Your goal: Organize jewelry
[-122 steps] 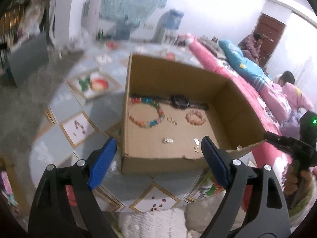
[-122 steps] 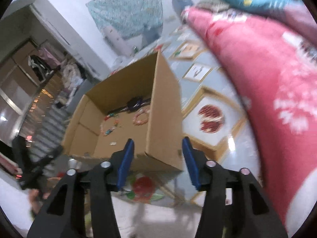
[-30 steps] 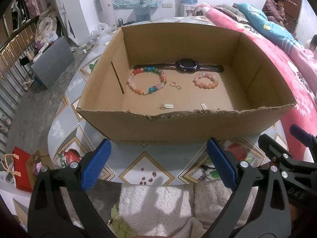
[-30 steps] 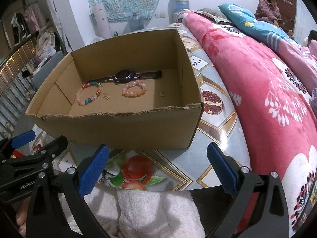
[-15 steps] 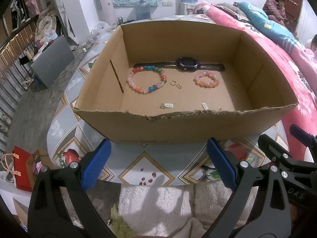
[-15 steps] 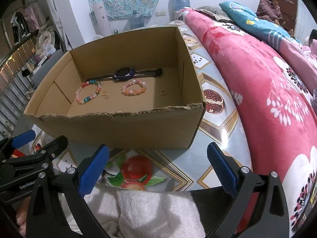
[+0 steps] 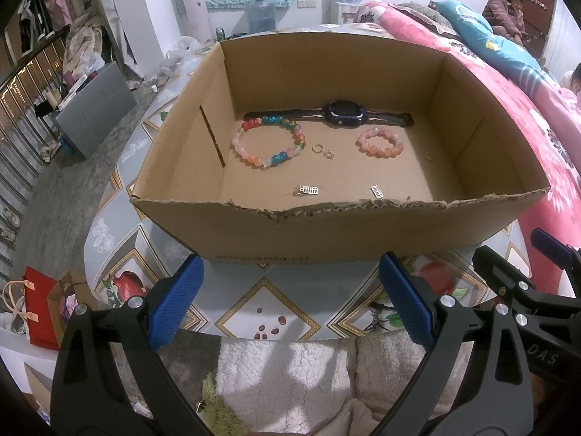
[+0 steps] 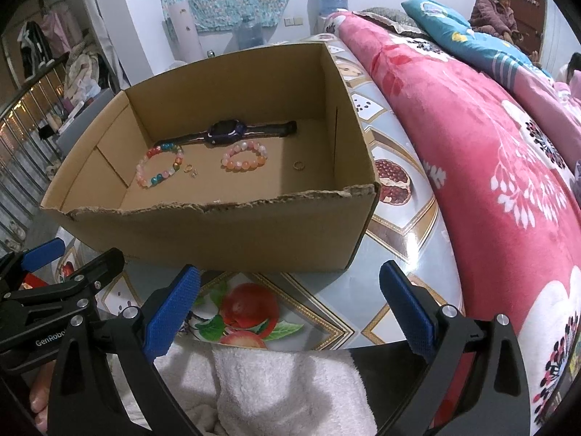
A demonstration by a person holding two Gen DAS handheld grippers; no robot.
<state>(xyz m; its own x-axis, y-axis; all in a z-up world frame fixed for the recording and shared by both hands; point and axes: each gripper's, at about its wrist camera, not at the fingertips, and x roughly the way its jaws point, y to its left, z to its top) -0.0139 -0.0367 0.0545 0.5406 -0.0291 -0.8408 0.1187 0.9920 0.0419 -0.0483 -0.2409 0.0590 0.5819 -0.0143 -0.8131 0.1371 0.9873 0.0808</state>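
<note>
An open cardboard box (image 7: 326,229) (image 8: 218,232) stands on a patterned table. Inside lie a multicolour bead bracelet (image 7: 267,143) (image 8: 158,167), a pink bead bracelet (image 7: 380,142) (image 8: 244,157), a dark watch (image 7: 341,112) (image 8: 227,130), small rings (image 7: 317,148) (image 8: 298,165) and two small charms (image 7: 308,190). My left gripper (image 7: 290,303) is open and empty, in front of the box's near wall. My right gripper (image 8: 288,307) is open and empty, near the box's front right corner.
The table (image 7: 268,305) has a fruit-print cover. A pink floral quilt (image 8: 490,167) lies to the right. A white fluffy cloth (image 7: 287,374) is below the grippers. People sit at the far right (image 8: 494,7). A grey box (image 7: 94,109) and clutter stand at the left.
Both views have steadied and risen slightly over the last second, showing more of the box floor. Both grippers stay open.
</note>
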